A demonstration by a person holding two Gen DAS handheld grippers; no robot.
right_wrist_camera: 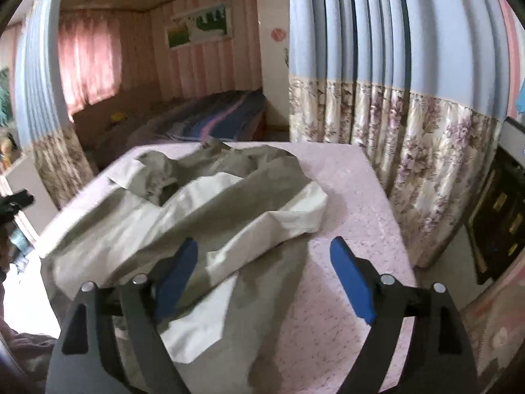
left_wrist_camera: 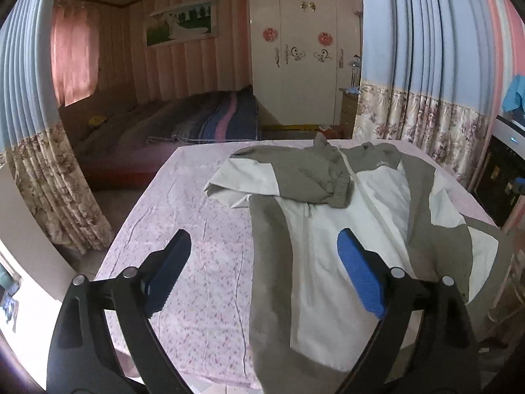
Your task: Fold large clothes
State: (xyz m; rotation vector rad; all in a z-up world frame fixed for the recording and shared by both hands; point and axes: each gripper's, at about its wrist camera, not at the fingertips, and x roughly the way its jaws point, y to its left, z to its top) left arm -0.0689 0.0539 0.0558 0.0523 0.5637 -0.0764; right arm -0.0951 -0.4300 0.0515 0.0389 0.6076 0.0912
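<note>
A: Bedroom, table (left_wrist_camera: pixel 183 216) with pink cloth; item: jacket (left_wrist_camera: pixel 344 229), lying lengthwise, collar at far end, both sleeves folded in?

B: Yes. Left gripper (left_wrist_camera: pixel 264 262) spread, empty, over hem's left half; right gripper (right_wrist_camera: pixel 264 262) spread, empty, at hem's right edge. Hem nearest both; fold likely runs hem-to-collar

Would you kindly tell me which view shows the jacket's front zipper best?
The left wrist view: the jacket lies sharp there, its zipper traceable down the front. The right wrist view shows the jacket blurred and rumpled, no zipper discernible.
</note>
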